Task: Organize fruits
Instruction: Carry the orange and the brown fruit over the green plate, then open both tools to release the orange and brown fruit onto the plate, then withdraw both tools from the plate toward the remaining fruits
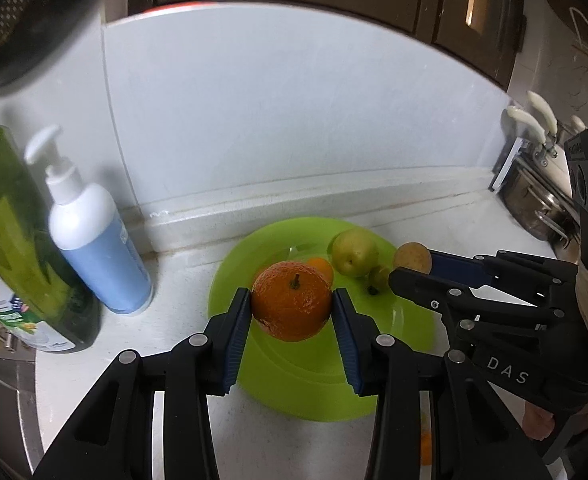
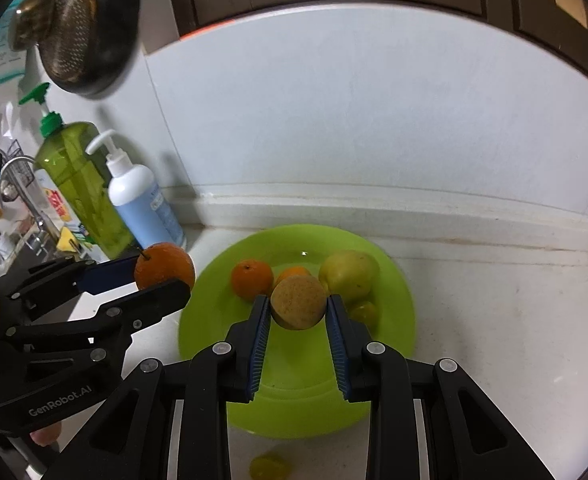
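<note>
A: What crowds the lime-green round plastic plate [image 2: 398, 312]?
B: A white pump bottle [image 1: 94, 248] and a green soap bottle [image 2: 78, 184], far left.

A: The tongs?
B: Left gripper [image 1: 292, 308] clamps a round orange [image 1: 291, 300], stem up, above the plate. Right gripper [image 2: 298, 310] clamps a brown round fruit [image 2: 298, 306]. Only the right view shows a small orange [image 2: 252, 280] beyond.

- green plate [image 2: 398, 300]: glossy smooth plastic
- orange [image 1: 292, 306]: dimpled, shiny peel
- brown fruit [image 2: 298, 307]: matt, rough skin
- gripper pads [image 1: 348, 344]: blue ribbed rubbery stuff
- countertop [image 2: 494, 340]: pale speckled stone
</note>
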`<state>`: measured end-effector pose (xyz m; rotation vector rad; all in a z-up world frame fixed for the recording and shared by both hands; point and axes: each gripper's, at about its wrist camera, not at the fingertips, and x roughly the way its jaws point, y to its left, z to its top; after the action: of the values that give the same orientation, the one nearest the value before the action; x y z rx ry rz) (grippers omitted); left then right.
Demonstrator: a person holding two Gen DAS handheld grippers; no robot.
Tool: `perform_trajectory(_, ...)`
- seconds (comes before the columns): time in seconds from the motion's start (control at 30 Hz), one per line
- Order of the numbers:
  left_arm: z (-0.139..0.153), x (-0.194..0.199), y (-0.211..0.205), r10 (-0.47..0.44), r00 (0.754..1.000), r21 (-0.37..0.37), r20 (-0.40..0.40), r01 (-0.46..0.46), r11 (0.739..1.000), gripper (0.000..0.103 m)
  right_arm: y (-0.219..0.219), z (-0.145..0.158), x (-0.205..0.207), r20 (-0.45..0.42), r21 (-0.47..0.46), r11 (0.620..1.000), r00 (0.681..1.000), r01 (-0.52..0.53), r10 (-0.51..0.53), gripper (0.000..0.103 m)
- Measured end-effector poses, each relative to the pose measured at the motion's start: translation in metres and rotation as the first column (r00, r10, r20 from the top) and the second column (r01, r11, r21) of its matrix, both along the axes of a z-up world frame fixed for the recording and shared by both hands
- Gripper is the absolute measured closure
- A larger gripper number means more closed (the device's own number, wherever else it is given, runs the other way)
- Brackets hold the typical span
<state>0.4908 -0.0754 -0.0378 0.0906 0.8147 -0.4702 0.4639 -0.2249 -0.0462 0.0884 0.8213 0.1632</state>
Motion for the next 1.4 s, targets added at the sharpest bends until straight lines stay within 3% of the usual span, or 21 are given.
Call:
perform_trajectory(0.7,-0.053,0.022,-0.013,-0.015,0.993,0.037,-0.118,0.019,0.999,0.062,-0.014,-0.059,0.033,-0.137,0.030,0.999,0.990,0.014,-0.010,0.073)
perform_trajectory(1.1,-0.059,0.028,-0.016,-0.003,0.991,0.052,-0.131,0.010,0.999,0.062,-0.013,-0.065,0.037,-0.151,0.025,0.999,0.988,0.023,-0.019,0.073)
perform_trajectory(1.27,-0.051,0.024,-0.015,0.003,0.995,0.045,-0.100,0.001,0.999,0.062,-0.014,-0.063,0.036,-0.145,0.036,0.999,0.989,0.034,-0.029,0.066)
perform_trajectory(1.4,-0.041,0.017,-0.010,0.007,0.997,0.044,-0.071,-0.004,0.999,0.062,-0.015,-0.056,0.030,-0.129,0.037,0.999,0.991,0.038,-0.033,0.066)
